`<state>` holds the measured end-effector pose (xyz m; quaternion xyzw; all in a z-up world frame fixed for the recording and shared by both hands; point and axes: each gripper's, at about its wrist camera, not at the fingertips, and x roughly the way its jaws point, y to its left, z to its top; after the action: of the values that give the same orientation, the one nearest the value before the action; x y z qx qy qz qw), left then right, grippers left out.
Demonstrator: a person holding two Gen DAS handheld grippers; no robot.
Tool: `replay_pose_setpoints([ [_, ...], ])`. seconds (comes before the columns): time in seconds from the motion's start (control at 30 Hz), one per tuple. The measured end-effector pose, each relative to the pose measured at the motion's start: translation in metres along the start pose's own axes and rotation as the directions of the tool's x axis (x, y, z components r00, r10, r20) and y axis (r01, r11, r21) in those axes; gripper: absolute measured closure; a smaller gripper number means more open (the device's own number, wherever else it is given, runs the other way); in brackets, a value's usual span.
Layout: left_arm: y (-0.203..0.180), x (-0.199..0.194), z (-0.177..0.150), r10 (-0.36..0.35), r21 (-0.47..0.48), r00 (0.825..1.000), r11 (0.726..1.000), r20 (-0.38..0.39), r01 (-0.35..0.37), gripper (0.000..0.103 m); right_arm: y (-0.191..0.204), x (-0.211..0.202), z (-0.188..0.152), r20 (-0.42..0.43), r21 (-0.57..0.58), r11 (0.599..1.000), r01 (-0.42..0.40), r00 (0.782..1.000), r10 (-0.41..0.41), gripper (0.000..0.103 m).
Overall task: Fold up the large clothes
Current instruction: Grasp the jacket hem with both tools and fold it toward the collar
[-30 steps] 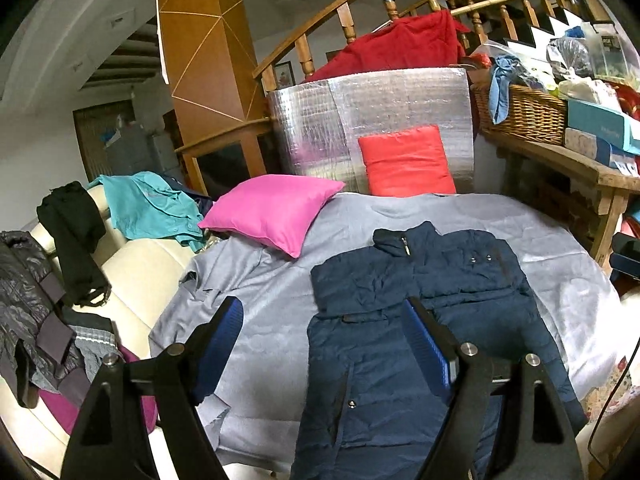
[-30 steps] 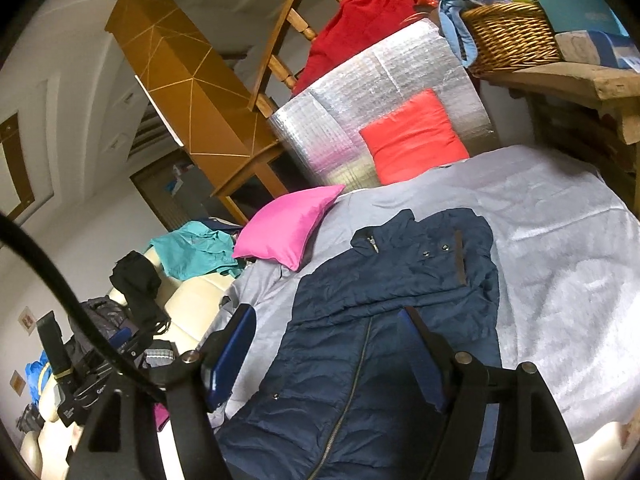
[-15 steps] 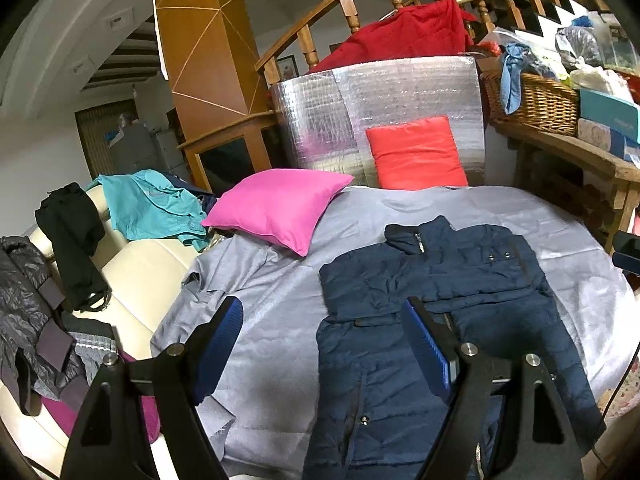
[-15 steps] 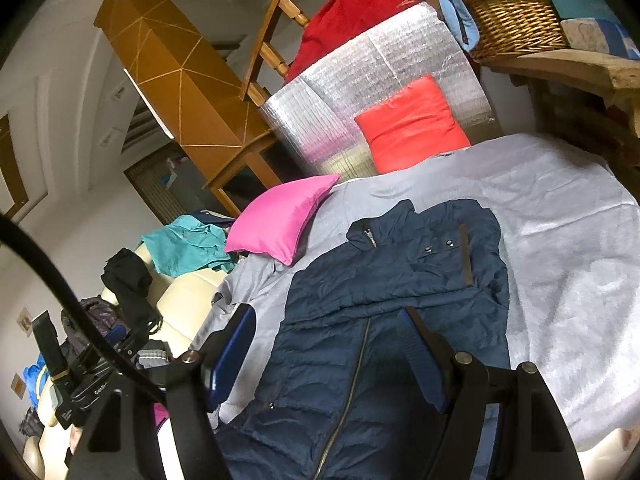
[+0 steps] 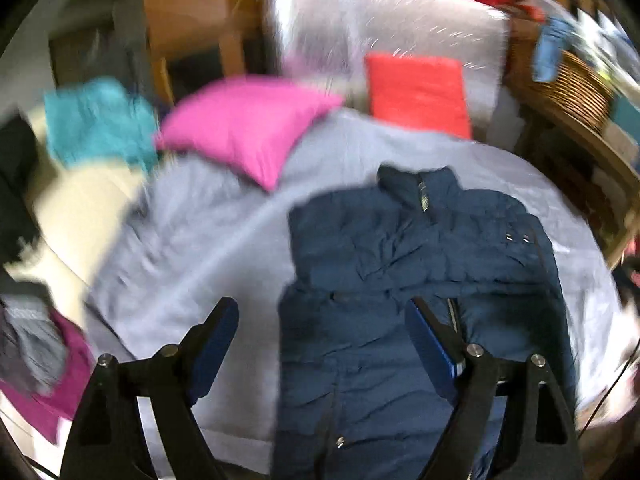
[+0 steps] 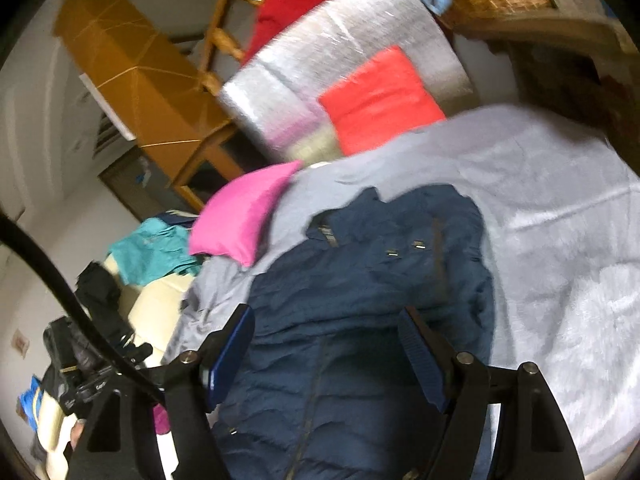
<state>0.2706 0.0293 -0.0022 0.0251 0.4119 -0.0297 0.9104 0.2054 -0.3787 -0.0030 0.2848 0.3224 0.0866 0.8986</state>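
1. Both views are smeared now, where half a second ago they were sharp: both hands are moving fast, swinging in toward the jacket (image 5: pixel 420 280).
2. The jacket sits larger and nearer in both views than a second ago. It lies face up on the grey sheet (image 5: pixel 192 264), collar away from the cameras, sleeves already folded across the chest, zip running toward the near edge.
3. The left hand-held gripper (image 5: pixel 320 344) hangs above the jacket's left edge, jaws wide apart, holding nothing.
4. The right hand-held gripper (image 6: pixel 326 346) is over the jacket's lower body, also spread wide and empty.
5. The jacket itself has not shifted; only the cameras have. I judge this as the approach to the next fold, likely a grasp at the hem to bring it up toward the collar.
6. The pink pillow (image 5: pixel 248 128) lies on the sheet, apart from the jacket.
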Motion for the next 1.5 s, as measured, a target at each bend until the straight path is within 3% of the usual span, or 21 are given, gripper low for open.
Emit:
replay_pose_setpoints([
  [0.13, 0.027, 0.073, 0.022, -0.042, -0.184, 0.990, 0.983, -0.131, 0.017, 0.018, -0.056, 0.030, 0.017, -0.034, 0.091, 0.994, 0.067, 0.997, -0.064, 0.026],
  [0.4, 0.039, 0.177, 0.039, -0.061, -0.394, 0.965, 0.918, -0.257, -0.046, 0.018, -0.127, 0.093, 0.041, -0.093, 0.189, 0.975, 0.117, 0.991, -0.101, 0.026],
  [0.47, 0.045, 0.193, 0.036, -0.076, -0.448, 0.959, 0.892, -0.272, -0.056, 0.018, -0.138, 0.108, 0.044, -0.108, 0.193, 0.971, 0.144, 0.986, -0.125, 0.026],
  [0.67, 0.062, 0.220, 0.022, -0.087, -0.548, 0.956, 0.832, -0.279, -0.084, 0.018, -0.154, 0.148, 0.048, -0.153, 0.224, 0.970, 0.088, 0.987, -0.054, 0.026],
  [0.73, 0.060, 0.222, 0.022, -0.087, -0.540, 0.959, 0.838, -0.270, -0.076, 0.018, -0.155, 0.163, 0.044, -0.197, 0.218, 0.971, 0.094, 0.979, -0.050, 0.026],
  [0.8, 0.055, 0.225, 0.023, -0.110, -0.523, 0.957, 0.851, -0.268, -0.048, 0.018, -0.155, 0.175, 0.037, -0.226, 0.233, 0.972, 0.042, 0.974, 0.012, 0.026],
  [0.9, 0.051, 0.234, 0.017, -0.152, -0.528, 0.950, 0.849, -0.272, -0.015, 0.018, -0.150, 0.177, 0.034, -0.208, 0.228, 0.973, 0.041, 0.978, 0.007, 0.026],
  [0.97, 0.050, 0.236, 0.017, -0.168, -0.522, 0.950, 0.853, -0.265, 0.005, 0.019, -0.146, 0.178, 0.033, -0.207, 0.222, 0.973, 0.060, 0.978, -0.013, 0.039],
  [1.03, 0.048, 0.233, 0.019, -0.176, -0.510, 0.954, 0.860, -0.241, 0.029, 0.031, -0.142, 0.180, 0.031, -0.209, 0.210, 0.973, 0.092, 0.977, -0.047, 0.045],
  [1.1, 0.045, 0.231, 0.021, -0.210, -0.502, 0.954, 0.861, -0.212, 0.078, 0.055, -0.136, 0.182, 0.028, -0.199, 0.195, 0.975, 0.108, 0.978, -0.068, 0.054],
  [1.27, 0.033, 0.224, 0.023, -0.166, -0.448, 0.966, 0.892, -0.198, 0.061, 0.066, -0.109, 0.177, 0.025, -0.160, 0.106, 0.978, 0.181, 0.974, -0.162, 0.068],
  [1.43, 0.035, 0.221, 0.027, -0.158, -0.416, 0.968, 0.907, -0.195, 0.065, 0.067, -0.096, 0.156, 0.027, -0.094, 0.098, 0.986, 0.134, 0.988, -0.125, 0.069],
  [1.5, 0.044, 0.229, 0.021, -0.179, -0.447, 0.957, 0.893, -0.230, 0.059, 0.054, -0.108, 0.167, 0.021, -0.141, 0.135, 0.976, 0.170, 0.979, -0.151, 0.067],
])
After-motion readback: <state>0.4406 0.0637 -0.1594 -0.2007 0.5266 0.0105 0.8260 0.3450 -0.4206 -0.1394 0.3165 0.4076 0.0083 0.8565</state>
